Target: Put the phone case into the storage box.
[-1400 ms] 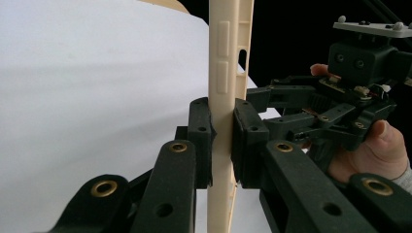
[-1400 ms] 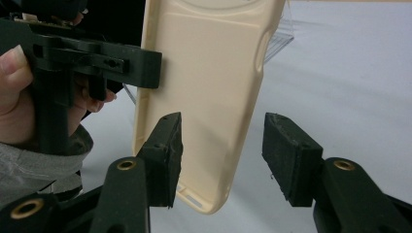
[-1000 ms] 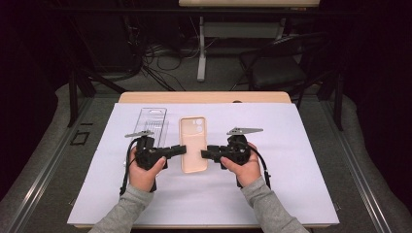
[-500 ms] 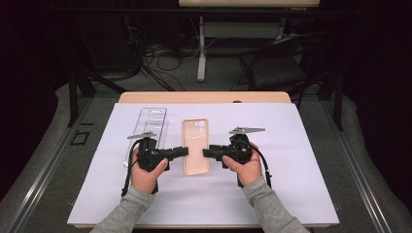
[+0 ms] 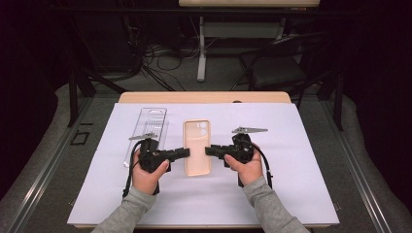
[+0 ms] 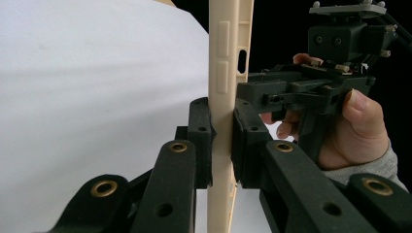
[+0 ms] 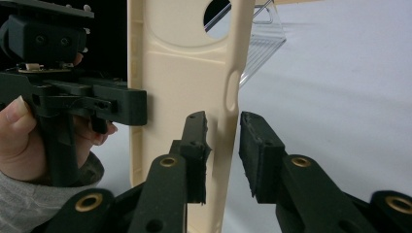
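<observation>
Bright, even overhead light on white table cover point(image 5: 291, 145) in high view; room beyond far edge near black, cables and chair dim. Soft, short shadows under hands, no hard edges. Slight softness overall, low res, no motion blur. In left gripper view, white sheet blown out at left, black bkgd at right; jaws near lens a bit soft, beige phone case point(image 6: 224, 97) sharp. In right gripper view, mild glare on clear plastic tray point(image 7: 262, 43), far bits soft, case evenly lit.
</observation>
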`<state>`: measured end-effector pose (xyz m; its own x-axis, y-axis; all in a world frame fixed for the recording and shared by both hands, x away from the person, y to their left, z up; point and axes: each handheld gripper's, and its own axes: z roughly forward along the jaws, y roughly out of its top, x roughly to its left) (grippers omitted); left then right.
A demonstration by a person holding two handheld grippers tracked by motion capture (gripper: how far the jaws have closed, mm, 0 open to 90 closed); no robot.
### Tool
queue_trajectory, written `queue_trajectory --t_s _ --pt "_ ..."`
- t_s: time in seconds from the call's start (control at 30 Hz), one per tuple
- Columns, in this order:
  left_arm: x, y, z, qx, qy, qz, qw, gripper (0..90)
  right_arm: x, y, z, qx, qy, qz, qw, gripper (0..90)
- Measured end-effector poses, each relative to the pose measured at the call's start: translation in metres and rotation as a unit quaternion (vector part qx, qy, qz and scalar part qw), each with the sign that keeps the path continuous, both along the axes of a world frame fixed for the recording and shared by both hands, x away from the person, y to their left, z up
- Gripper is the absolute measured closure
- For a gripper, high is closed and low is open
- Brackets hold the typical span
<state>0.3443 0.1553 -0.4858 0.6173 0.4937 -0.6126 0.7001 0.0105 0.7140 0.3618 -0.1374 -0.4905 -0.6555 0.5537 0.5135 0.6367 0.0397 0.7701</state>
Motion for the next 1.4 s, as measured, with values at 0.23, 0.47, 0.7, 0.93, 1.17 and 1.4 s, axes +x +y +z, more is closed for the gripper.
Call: queue_trajectory --t_s 0.23,0.47,0.7,0.93,1.17,1.4 --pt "-0.0004 -0.0003 -0.0001 -0.001 -0.001 0.000 1.0000 80.9 0.0000 0.0003 -0.0011 0.003 0.003 0.000 1.0000 76.3" --pt "-0.0007 -0.0006 -0.0003 0.000 -0.002 0.000 1.0000 80.9 0.0005 -0.0002 -0.0019 0.004 0.006 0.000 1.0000 79.0" --pt "-0.0010 -0.0010 -0.0006 0.000 -0.004 -0.001 1.0000 80.9 0.0010 -0.0013 -0.0025 0.009 0.015 0.000 0.9998 80.9" --pt "-0.0007 -0.0009 -0.0012 0.000 -0.004 -0.001 1.0000 80.9 0.0013 -0.0021 -0.0031 0.014 0.022 -0.002 0.9997 81.5" --pt "-0.0006 -0.0011 -0.0015 0.000 -0.003 -0.002 1.0000 80.8 0.0012 -0.0023 -0.0030 0.014 0.028 -0.002 0.9995 81.7" --pt "-0.0003 -0.0011 -0.0019 0.000 -0.001 -0.003 1.0000 80.8 0.0011 -0.0024 -0.0032 0.016 0.033 -0.004 0.9993 82.0"
